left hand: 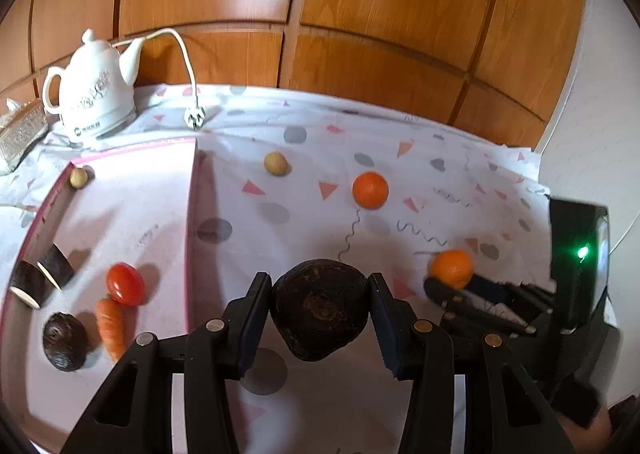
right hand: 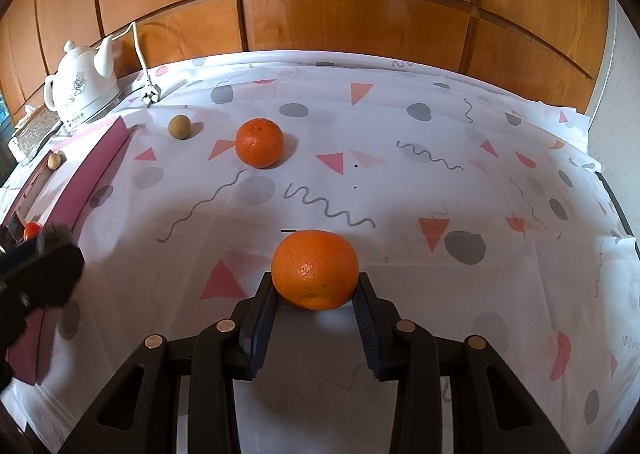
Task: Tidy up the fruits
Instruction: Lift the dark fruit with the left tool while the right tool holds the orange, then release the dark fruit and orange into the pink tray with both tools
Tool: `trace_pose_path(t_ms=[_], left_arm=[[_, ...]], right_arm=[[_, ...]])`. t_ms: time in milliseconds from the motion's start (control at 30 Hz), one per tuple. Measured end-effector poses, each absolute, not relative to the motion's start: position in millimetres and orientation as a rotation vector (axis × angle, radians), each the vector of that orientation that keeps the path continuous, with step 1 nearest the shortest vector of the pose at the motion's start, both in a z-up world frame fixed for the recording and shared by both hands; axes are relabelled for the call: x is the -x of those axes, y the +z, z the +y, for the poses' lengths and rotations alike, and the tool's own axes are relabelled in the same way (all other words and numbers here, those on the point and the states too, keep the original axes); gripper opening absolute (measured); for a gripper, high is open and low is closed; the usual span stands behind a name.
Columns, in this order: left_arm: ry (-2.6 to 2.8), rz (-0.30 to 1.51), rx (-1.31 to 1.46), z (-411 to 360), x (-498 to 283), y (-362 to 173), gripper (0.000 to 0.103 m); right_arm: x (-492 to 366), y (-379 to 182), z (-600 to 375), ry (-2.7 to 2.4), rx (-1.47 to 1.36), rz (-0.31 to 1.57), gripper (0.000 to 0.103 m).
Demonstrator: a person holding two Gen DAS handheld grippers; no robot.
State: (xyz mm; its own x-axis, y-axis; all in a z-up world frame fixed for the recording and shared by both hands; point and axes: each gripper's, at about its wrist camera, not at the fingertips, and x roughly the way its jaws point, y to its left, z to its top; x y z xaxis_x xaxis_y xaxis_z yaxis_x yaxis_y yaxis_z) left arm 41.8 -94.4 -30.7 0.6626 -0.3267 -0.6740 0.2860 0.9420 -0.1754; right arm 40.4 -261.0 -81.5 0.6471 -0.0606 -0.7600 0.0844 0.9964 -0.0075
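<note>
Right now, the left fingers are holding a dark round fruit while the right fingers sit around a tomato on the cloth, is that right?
Not quite: the right gripper sits around an orange, not a tomato, as the right wrist view shows. The left gripper does hold the dark round fruit.

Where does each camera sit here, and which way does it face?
Left wrist: on the left tool, looking down-forward over the tablecloth and pink tray; its fingers clamp a dark round fruit.
Right wrist: on the right tool, facing the wood-panelled wall; its fingers flank the near orange.
Shared: near orange, far orange, kettle, and each view catches the other tool.
</note>
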Motion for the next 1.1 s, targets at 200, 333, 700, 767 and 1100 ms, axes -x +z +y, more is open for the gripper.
trace_pose_path(t_ms=[200, 333, 700, 767, 1100], left_arm=[[-0.334, 0.738, 0.064, -83, -37, -16, 0.049], [-0.307, 0.729, 0.084, -69, -36, -10, 0.049], [-0.167, 0.711, 0.150, -4, -38, -4, 0.050], [-0.136, 0.710, 0.170, 12, -39, -4, 0.050], [0.050, 0.722, 0.258, 90, -41, -15, 0.050]], right_arm=[[-37, -79, -252, -0.041, -0.039, 0.879, 0.037], [-38, -75, -241, 0.004, -0.057, 0.887, 0.037], [-53, -46, -191, 0.175, -0.056, 0.862, 0.037], [-57, -38, -178, 0.221, -0.050, 0.852, 0.037], [-81, -19, -99, 0.402, 0.007, 0.836, 0.037]])
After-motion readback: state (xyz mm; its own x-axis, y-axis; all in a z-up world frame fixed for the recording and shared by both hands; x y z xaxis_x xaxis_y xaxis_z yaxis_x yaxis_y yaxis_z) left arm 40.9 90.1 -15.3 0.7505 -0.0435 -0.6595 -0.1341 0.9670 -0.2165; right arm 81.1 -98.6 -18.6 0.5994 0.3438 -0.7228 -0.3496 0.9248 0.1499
